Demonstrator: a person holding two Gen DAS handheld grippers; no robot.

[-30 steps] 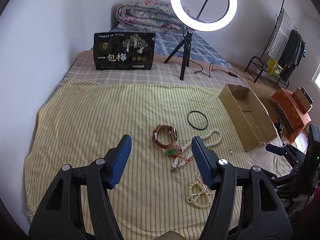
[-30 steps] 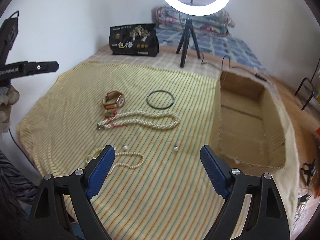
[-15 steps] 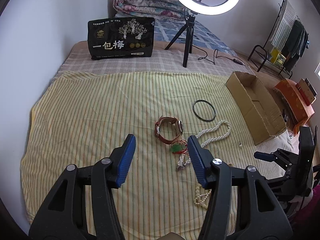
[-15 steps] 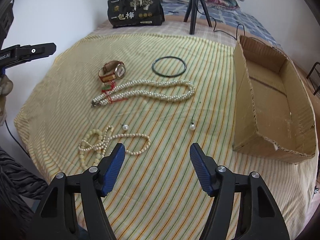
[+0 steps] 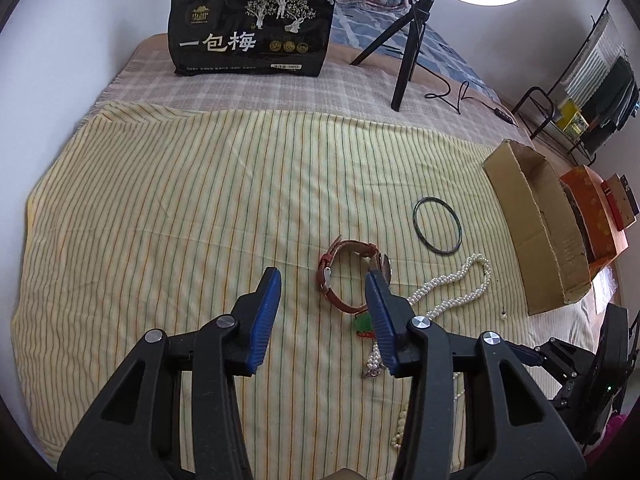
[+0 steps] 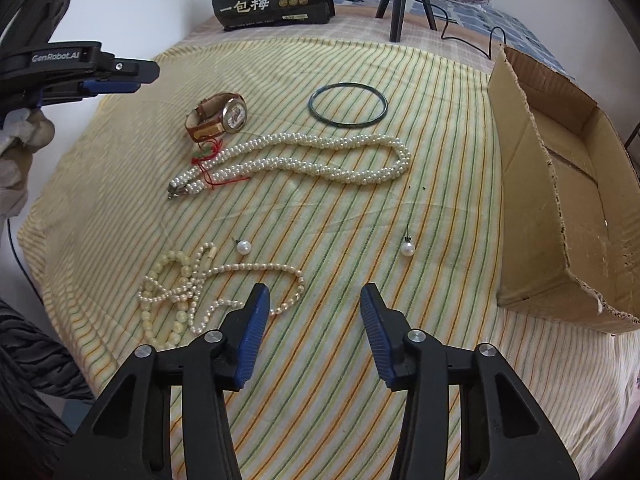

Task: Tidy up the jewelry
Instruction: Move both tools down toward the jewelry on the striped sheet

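I'm closing both tongs with nothing between them. My left gripper (image 5: 324,280) is hanging just short of the watch (image 5: 352,276), which is lying mid-cloth (image 5: 160,200), nearer this hand. My right gripper (image 6: 314,296) is hovering beside the thin pearl strand (image 6: 224,284) near the cloth's near edge. The box (image 6: 560,200) at the right edge is sitting empty.

Glossy pearl necklace (image 6: 304,160) on matt striped cloth (image 6: 360,224)

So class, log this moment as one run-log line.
left gripper: jaws closing, empty, near watch | right gripper: jaws closing, empty, over cloth | box: empty
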